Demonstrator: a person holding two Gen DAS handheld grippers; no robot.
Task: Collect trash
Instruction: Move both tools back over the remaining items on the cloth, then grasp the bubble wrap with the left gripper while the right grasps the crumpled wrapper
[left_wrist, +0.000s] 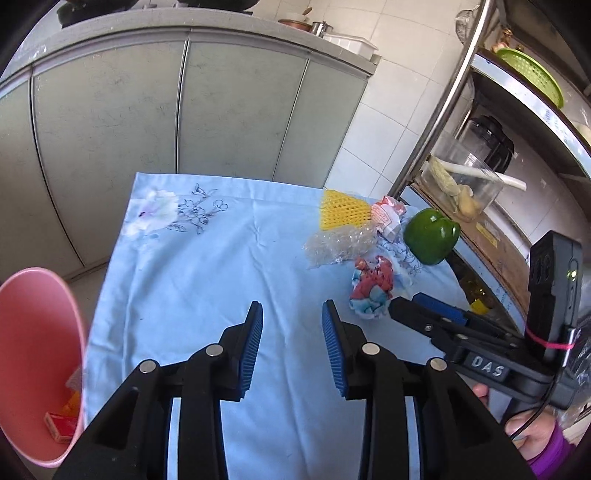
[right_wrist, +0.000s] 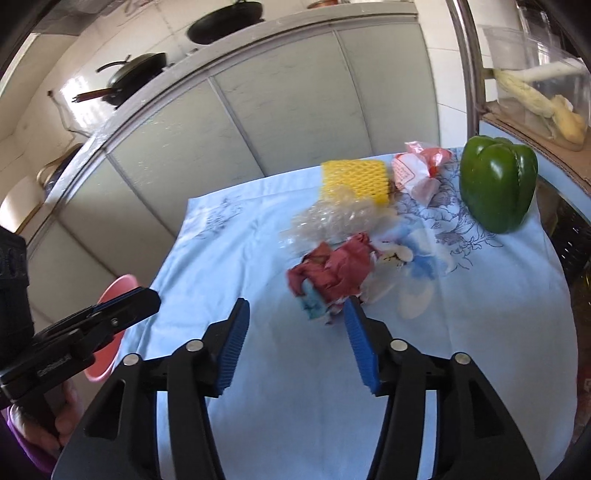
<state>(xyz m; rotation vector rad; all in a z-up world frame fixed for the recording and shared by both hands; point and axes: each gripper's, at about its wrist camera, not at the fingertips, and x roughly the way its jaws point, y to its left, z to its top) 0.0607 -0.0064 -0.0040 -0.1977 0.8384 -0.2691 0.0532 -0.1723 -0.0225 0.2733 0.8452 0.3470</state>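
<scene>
Looking along my left gripper (left_wrist: 291, 314), I see its blue-padded fingers spread with nothing between them, only the pale blue flowered cloth covering the tabletop (left_wrist: 192, 266). A pink plastic bin (left_wrist: 22, 314) fills the lower left of the frame, with a small red box (left_wrist: 61, 426) at its bottom. Right of centre lies the trash: a crumpled red, white and blue wrapper (left_wrist: 371, 288), a wad of clear bubble plastic (left_wrist: 340, 243), a yellow foam fruit net (left_wrist: 341, 210) and a red-and-white plastic packet (left_wrist: 388, 216). A green bell pepper (left_wrist: 430, 236) stands just right of them. My right gripper (left_wrist: 413, 304) enters from the right, its tip close beside the crumpled wrapper.

From the right wrist, my right gripper's fingers (right_wrist: 356, 339) are spread too, gripping nothing; the crumpled wrapper (right_wrist: 332, 273) sits just past the right-hand fingertip, whether touching it I cannot tell. Bubble plastic (right_wrist: 332, 218), yellow net (right_wrist: 356, 177), packet (right_wrist: 417, 170) and pepper (right_wrist: 498, 181) lie beyond. The left gripper (right_wrist: 125, 306) shows at lower left before the pink bin (right_wrist: 110, 350).
</scene>
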